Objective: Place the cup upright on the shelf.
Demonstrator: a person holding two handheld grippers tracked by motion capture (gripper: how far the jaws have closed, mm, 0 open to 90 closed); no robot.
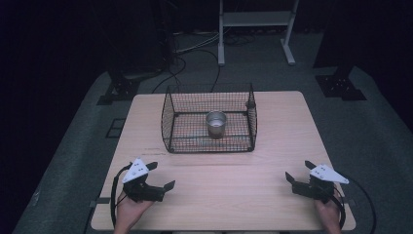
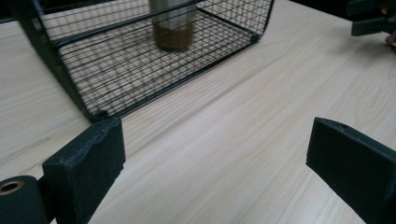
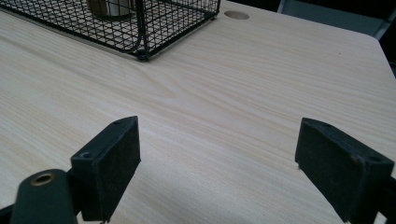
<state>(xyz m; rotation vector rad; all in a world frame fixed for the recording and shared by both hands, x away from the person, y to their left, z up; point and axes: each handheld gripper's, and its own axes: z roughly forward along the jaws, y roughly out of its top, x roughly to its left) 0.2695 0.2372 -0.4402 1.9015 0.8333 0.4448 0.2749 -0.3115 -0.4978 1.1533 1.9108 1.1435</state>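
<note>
A black wire basket (image 1: pixel 168 122) stands at the middle of the light wooden table (image 1: pixel 272 204), its near side open. Inside it a metal cup (image 1: pixel 216 124) stands upright. My left gripper (image 1: pixel 161 175) hovers low over the table's near left part, open, with nothing between its jaws. My right gripper (image 1: pixel 298 170) is at the near right, also open and holding nothing. In the left gripper view the basket (image 2: pixel 46 46) and cup (image 2: pixel 173 28) lie ahead of the open left gripper (image 2: pixel 215 163). In the right gripper view the basket's corner (image 3: pixel 154 23) and the cup (image 3: pixel 109 7) sit far ahead of the right gripper (image 3: pixel 217 168).
A round hole (image 3: pixel 236 15) pierces the table near its far corner. Behind the table a white frame stand (image 1: pixel 255 19) and loose cables (image 1: pixel 195 53) rest on the grey floor. Black stand bases (image 1: pixel 117 90) flank the table's far corners.
</note>
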